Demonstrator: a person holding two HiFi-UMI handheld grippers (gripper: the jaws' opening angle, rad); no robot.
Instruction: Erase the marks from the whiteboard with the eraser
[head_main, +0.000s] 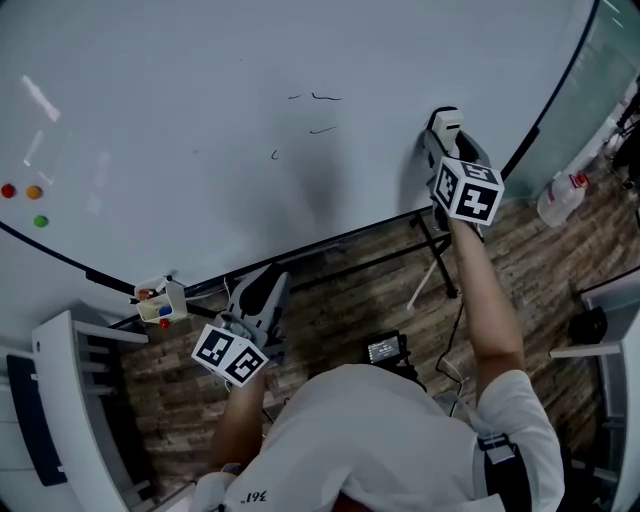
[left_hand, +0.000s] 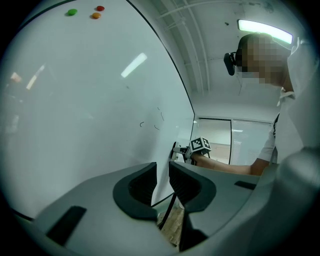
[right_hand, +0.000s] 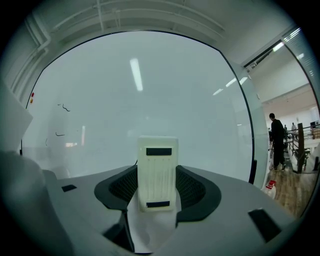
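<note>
Clamping the eraser (right_hand: 158, 172), the right gripper (right_hand: 158, 192) is held at the whiteboard (head_main: 200, 80), right of the head view. The marks (head_main: 315, 97) are seen at upper centre. The left gripper (left_hand: 162, 185) is held lower left, jaws slightly apart, empty.

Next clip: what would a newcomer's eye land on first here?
The big whiteboard fills the head view, bare but for a few thin black marks in the view's upper middle and three coloured magnets at its left. The right gripper holds a white eraser up by the board, right of the marks. The left gripper hangs low by the board's lower edge, jaws slightly apart and empty.
</note>
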